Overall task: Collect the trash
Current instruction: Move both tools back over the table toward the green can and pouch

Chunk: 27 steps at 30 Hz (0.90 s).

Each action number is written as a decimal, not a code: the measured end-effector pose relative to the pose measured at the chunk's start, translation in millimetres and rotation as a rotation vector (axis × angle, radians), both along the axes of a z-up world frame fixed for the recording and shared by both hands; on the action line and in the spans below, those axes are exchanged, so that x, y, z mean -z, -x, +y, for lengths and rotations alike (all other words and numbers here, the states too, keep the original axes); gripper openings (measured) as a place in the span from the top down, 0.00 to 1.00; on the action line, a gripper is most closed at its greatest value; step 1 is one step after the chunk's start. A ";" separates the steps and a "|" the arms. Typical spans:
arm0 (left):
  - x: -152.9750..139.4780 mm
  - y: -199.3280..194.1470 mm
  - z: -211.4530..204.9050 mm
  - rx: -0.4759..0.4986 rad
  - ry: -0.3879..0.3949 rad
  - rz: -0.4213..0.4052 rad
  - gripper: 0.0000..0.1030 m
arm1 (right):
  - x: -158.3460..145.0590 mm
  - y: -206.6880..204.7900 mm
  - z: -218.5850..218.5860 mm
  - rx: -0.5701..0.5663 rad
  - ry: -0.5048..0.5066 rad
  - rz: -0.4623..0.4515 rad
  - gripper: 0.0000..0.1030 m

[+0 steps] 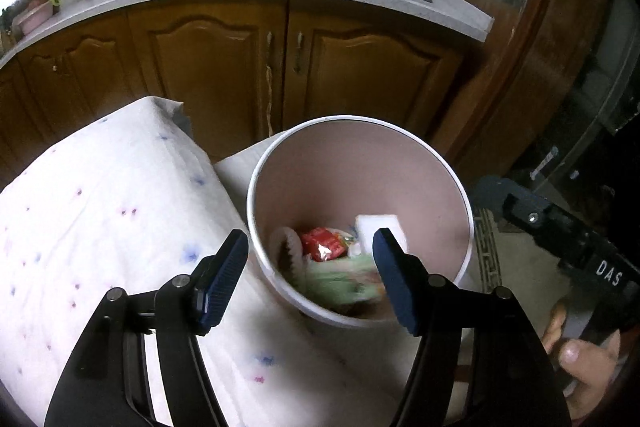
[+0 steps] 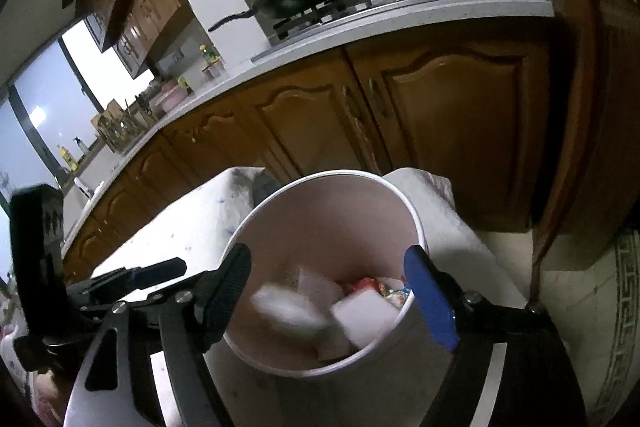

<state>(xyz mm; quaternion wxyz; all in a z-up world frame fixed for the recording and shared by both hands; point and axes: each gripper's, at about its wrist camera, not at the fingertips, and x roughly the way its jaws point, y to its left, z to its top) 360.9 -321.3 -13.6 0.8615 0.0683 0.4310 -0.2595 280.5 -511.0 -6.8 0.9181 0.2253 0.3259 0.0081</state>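
White letters "DAS" show on the right gripper (image 1: 560, 227) at lower right of the left view only. Both the left gripper (image 1: 312, 279) and right gripper stand wide, empty, over the round white paper bucket (image 1: 460, 195) at centre, holding the red wrapper (image 1: 322, 245).

A smooth, matt bin (image 1: 420, 163) is seen on soft printed cloth (image 1: 100, 195) before glossy wooden cupboard doors (image 1: 208, 67).
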 end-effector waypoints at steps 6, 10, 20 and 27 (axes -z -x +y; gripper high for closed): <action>-6.7 7.5 14.8 -0.021 0.027 -0.001 0.36 | -5.7 17.5 -2.6 0.018 -0.017 -0.017 0.21; -11.9 18.0 32.2 -0.043 0.050 -0.002 0.36 | -8.2 28.0 3.7 0.012 -0.027 -0.027 0.21; -21.0 51.6 92.4 -0.120 0.112 -0.024 0.35 | -20.3 56.6 37.0 -0.024 -0.038 -0.066 0.20; -22.9 83.7 139.4 -0.170 0.137 -0.039 0.35 | -24.4 74.5 74.2 -0.084 -0.053 -0.086 0.19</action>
